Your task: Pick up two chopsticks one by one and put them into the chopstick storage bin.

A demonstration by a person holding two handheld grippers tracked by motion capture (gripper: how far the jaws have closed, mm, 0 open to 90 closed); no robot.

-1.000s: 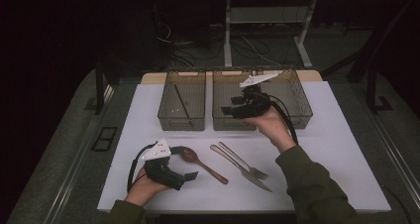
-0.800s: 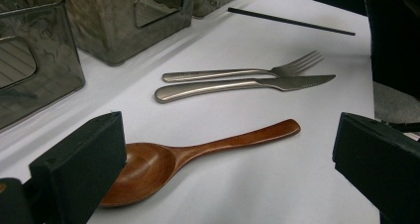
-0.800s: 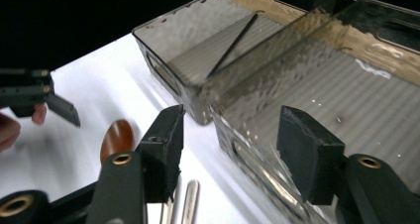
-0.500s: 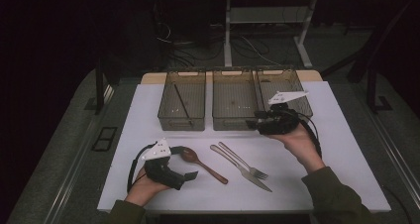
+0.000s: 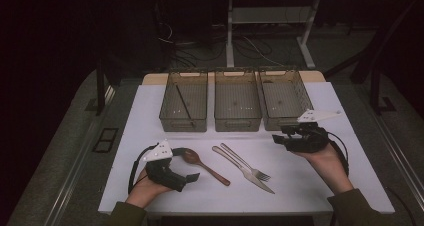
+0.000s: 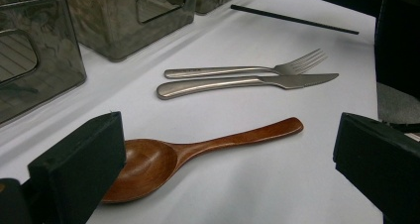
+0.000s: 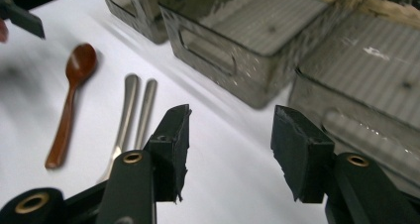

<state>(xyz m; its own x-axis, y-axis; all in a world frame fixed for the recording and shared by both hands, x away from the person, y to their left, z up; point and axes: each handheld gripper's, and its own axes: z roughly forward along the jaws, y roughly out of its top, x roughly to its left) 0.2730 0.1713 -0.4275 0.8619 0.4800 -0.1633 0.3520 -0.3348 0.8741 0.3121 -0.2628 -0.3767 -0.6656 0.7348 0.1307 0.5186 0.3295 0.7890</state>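
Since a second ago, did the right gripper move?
Yes. The right gripper has come from above the middle bin to the white table in front of the right bin, jaws closing on nothing.

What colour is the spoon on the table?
Reddish-brown wood; the spoon shows best in the left gripper view.

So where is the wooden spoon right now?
High view: the wooden spoon lies on the white table, bowl beside the left gripper, left of the knife.

White table (image 5: 320, 186), 3 bins (image 5: 237, 106), wooden spoon (image 5: 205, 166), fork (image 5: 245, 162), knife (image 5: 245, 172)
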